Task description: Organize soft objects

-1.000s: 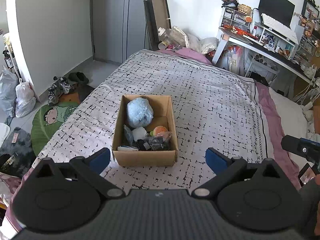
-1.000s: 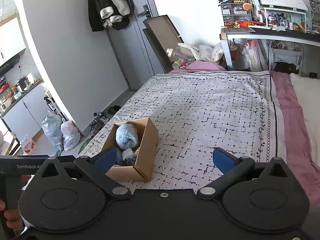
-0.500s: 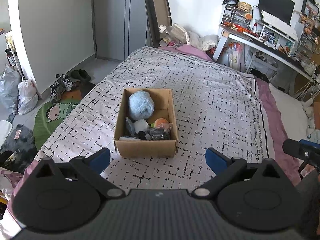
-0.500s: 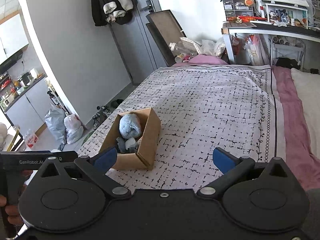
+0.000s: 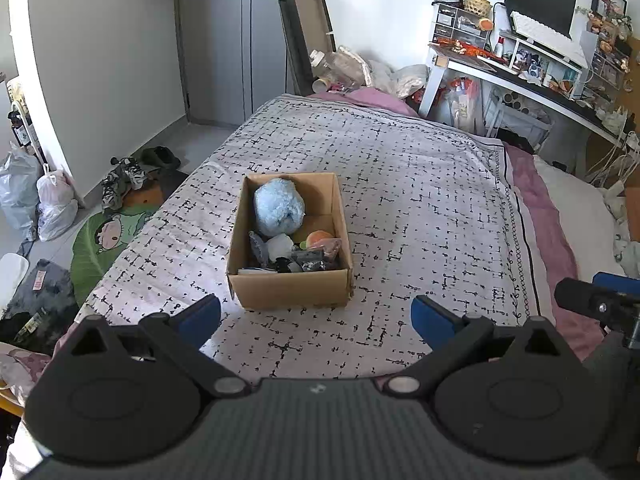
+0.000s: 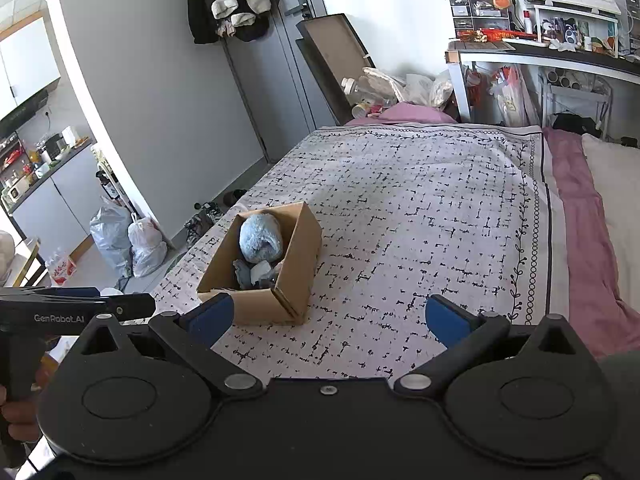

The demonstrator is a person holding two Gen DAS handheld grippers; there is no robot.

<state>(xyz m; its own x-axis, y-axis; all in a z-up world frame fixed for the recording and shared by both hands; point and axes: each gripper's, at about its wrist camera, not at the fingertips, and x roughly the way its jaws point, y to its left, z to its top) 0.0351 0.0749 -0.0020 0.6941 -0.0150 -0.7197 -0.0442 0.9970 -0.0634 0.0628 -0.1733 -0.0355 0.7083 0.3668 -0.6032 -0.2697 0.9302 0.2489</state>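
Both grippers are spread wide and carry nothing. My left gripper (image 5: 316,316) hangs above the near edge of the bed (image 5: 420,184), pointed at the cardboard box (image 5: 291,286). My right gripper (image 6: 328,320) sits off to the right of it, with the box showing at its left finger.

Where the soft stuff is: all of it that I can see is inside the box. The fluffy blue ball (image 5: 279,207) fills the far half. The near half is a jumble: a white soft lump (image 5: 280,246), an orange piece (image 5: 319,236), some dark grey items (image 5: 310,260). Too small and tangled to name each one. The right view shows the blue ball (image 6: 260,238) riding close to the rim.

The bedspread around the box is bare of loose items in both views.

Stage: ambiguous. This fits a box packed and done, grippers backed off. It also fits a full box waiting to be unpacked and sorted onto the bed. The frames don't settle which, so I won't call a move.

Handling note either way: the blue ball is plush and bulky, so it will squash under the fingers and needs a wide, centred pinch. The small pieces are crowded against the near wall, where the fingers have little room. The box is light card on a soft mattress, so I'd expect it to shift if pushed.
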